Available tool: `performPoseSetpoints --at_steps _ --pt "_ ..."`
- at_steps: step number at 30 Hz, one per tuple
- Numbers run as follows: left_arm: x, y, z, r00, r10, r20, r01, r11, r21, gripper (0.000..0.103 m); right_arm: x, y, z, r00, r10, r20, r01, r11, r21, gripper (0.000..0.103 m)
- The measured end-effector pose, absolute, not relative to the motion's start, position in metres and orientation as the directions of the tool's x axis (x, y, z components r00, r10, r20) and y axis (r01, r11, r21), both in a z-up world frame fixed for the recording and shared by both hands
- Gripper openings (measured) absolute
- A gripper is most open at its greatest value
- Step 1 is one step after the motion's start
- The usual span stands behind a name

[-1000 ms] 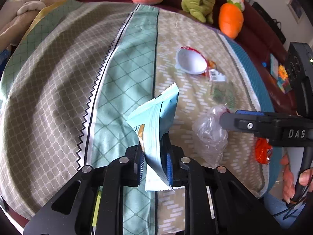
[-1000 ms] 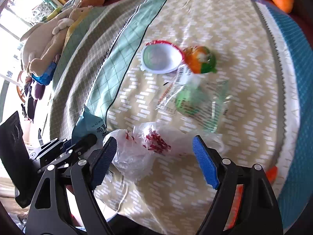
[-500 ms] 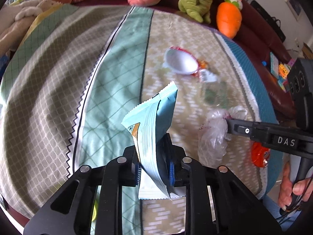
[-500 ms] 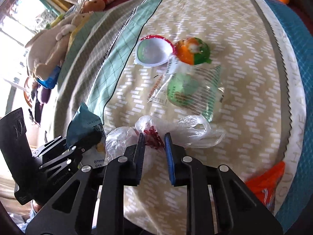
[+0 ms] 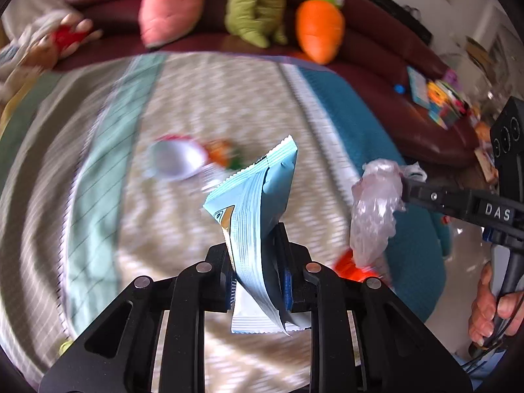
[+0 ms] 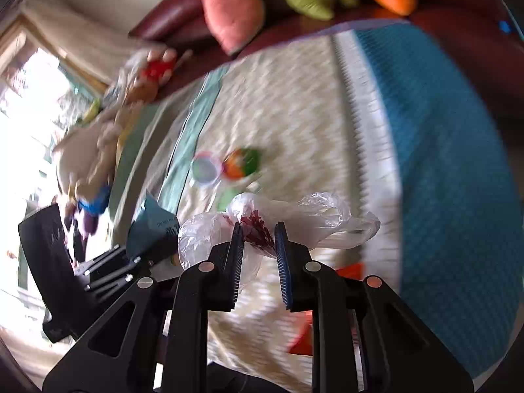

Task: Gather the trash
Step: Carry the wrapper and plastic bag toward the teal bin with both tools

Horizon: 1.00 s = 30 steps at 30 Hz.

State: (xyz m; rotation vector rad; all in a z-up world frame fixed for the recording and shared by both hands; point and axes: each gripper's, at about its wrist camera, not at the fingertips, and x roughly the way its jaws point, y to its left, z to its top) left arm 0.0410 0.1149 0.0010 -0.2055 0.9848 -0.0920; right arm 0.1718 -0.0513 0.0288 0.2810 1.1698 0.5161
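Lighting: bright daylight, flooding in from the window (image 6: 29, 104) at the left of the right wrist view and blowing out to pure white there. Soft and even elsewhere; casting no hard shadows on the patterned bedspread (image 5: 183, 104).
Blur: heavy motion smear streaking across the bedspread, the plush toys (image 5: 249, 3) and the white lid (image 5: 177, 160); pattern lines dissolving into streaks.
Sharp zones: staying crisp on the left gripper (image 5: 257, 278), its pale blue packet (image 5: 258, 196), the right gripper (image 6: 258, 262) and the crumpled clear plastic bag (image 6: 314, 219).
Distortion: fisheye bending strongly at the edges, vignetting to black in the corners.
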Motion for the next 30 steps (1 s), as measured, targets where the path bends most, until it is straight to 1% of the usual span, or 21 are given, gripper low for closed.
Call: performPoseSetpoints --at_steps 4,10,22,30 --pt "0.06 0.068 0.012 0.559 -0.209 -0.802 0.053 0.975 -0.217 0.022 0.177 -0.102 0.043 0.368 0.497 -0.786 -0.177 0.867 0.466 0.019" --pt "0.086 -0.008 0.014 0.542 -0.266 -0.797 0.149 0.964 -0.22 0.022 0.174 -0.193 0.053 0.465 0.431 -0.773 -0.058 0.886 0.459 0.019" --pt "0.11 -0.151 0.012 0.475 -0.355 -0.805 0.341 0.918 -0.204 0.022 0.143 -0.351 0.046 0.591 0.312 -0.744 0.185 0.846 0.501 0.019" --pt "0.128 -0.227 0.0 0.428 -0.378 -0.821 0.404 0.892 -0.201 0.022 0.125 -0.432 0.026 0.626 0.215 -0.749 0.321 0.804 0.5 0.019"
